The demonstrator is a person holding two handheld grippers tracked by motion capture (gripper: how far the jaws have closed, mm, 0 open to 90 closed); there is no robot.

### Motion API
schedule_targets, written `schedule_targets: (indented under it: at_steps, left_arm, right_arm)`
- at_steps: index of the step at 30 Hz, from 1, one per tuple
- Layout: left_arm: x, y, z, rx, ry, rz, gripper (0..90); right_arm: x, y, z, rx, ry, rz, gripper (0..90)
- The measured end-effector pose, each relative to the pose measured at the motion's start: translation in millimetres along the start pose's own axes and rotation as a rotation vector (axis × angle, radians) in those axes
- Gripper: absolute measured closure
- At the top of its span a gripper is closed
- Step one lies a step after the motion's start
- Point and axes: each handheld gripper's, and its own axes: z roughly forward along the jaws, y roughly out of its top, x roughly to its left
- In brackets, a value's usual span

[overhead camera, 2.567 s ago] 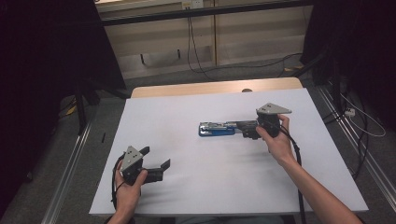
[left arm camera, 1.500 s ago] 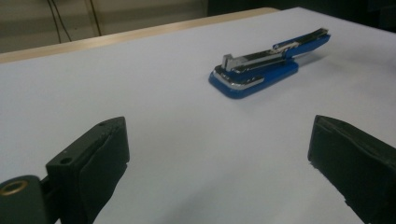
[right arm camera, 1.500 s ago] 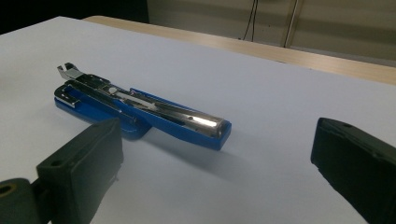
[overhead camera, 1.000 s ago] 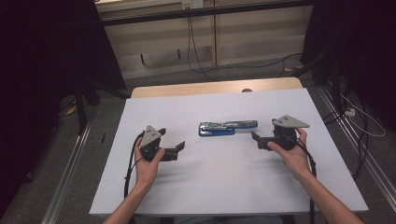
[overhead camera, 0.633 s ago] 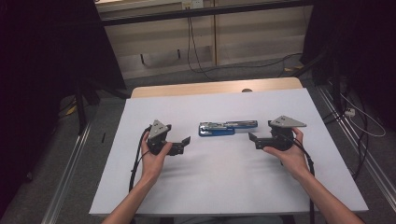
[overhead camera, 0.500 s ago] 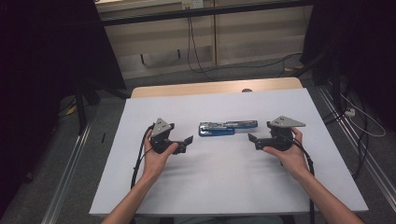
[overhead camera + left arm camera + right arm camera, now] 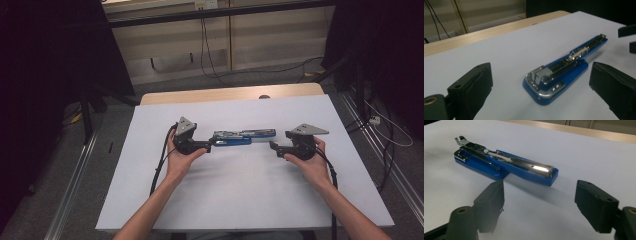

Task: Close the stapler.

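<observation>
A blue stapler (image 7: 244,137) with a metal magazine lies folded out flat on the white table (image 7: 240,200), lengthwise left to right. My left gripper (image 7: 210,145) is open right at the stapler's left end. In the left gripper view the stapler's (image 7: 564,72) near end sits just ahead of the gap of my left gripper (image 7: 541,83), untouched by the pads. My right gripper (image 7: 272,146) stands open a short way off the right end. Its jaws have just been closing, with nothing between them. The right gripper view shows the stapler (image 7: 506,165) beyond my right gripper (image 7: 541,202).
A wooden strip (image 7: 230,94) runs along the table's far edge. Cables (image 7: 205,45) lie on the floor behind it, and metal rails (image 7: 75,190) flank the table. The right gripper's jaw tips (image 7: 627,37) appear at the right edge of the left gripper view.
The left gripper has travelled right and forward to the stapler's left end. The right gripper, earlier at the stapler, has let it lie and drawn back right; its jaws look narrower.
</observation>
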Motion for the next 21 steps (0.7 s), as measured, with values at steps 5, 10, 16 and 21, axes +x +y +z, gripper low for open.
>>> schedule_targets:
  at_steps: [5, 10, 16, 21]
  left_arm:
    - [-1.6, -0.8, 5.9, 0.012, -0.002, 0.035, 5.0]
    - [-1.9, -5.5, 7.8, 0.068, -0.010, 0.044, 5.1]
    - [-3.8, -10.0, 12.3, 0.094, -0.002, 0.038, 8.3]
    - [-13.6, -9.2, 14.7, 0.077, -0.009, 0.093, 13.3]
  right_arm:
    - [-1.5, -1.4, 0.5, 0.020, 0.001, 0.005, 30.8]
    - [1.7, 0.1, -1.3, -0.011, 0.008, -0.015, 45.6]
    - [4.2, -0.8, 1.0, -0.007, 0.027, -0.020, 64.7]
    - [-0.9, -1.8, 2.4, -0.001, 0.024, -0.008, 80.0]
